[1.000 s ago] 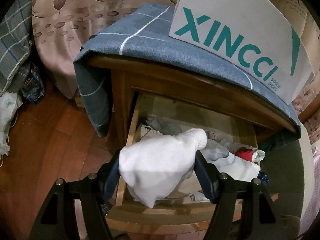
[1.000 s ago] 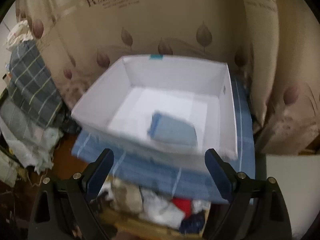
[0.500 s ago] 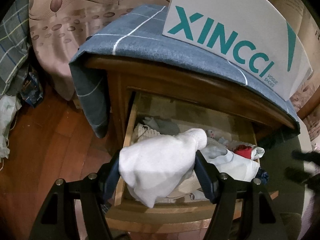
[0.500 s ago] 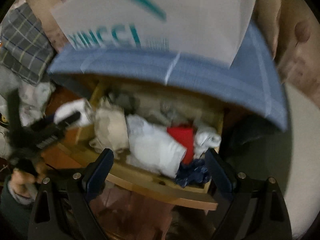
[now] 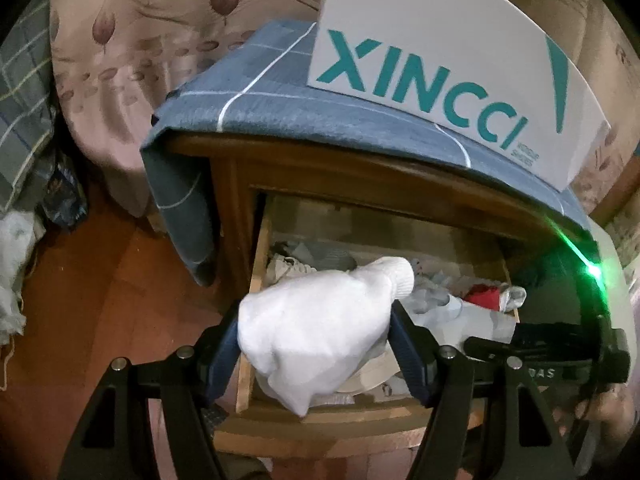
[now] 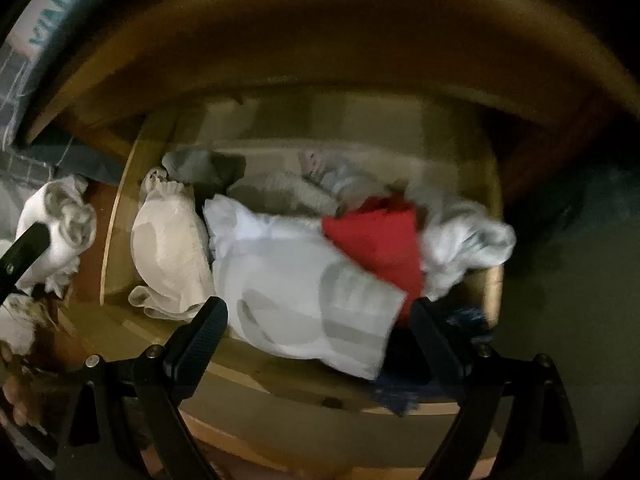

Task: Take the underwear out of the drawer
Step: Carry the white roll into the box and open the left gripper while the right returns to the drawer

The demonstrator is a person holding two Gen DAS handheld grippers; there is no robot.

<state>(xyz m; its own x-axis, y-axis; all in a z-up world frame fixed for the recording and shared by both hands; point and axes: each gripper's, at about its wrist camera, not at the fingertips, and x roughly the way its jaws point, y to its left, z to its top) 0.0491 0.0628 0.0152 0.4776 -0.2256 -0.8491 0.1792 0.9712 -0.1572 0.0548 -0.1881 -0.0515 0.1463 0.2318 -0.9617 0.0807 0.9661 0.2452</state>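
A white bundle (image 5: 320,328) is pinched in the left gripper (image 5: 316,344) above the drawer (image 6: 116,208). The right gripper (image 6: 318,320) is held spread over the white underwear (image 6: 296,276) inside; next, lowering and closing are called for.

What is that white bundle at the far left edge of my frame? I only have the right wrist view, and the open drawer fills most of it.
Observer: It is a white garment, clamped in the left gripper and held above the front left corner of the drawer.
Operator: And on top of the cabinet? I only get a sliver of teal lettering.
Observer: A white box lettered XINCCI stands there on a blue checked cloth.
Operator: Does the cloth stay on top?
Observer: No, it drapes down the cabinet's left side, beside the drawer opening.
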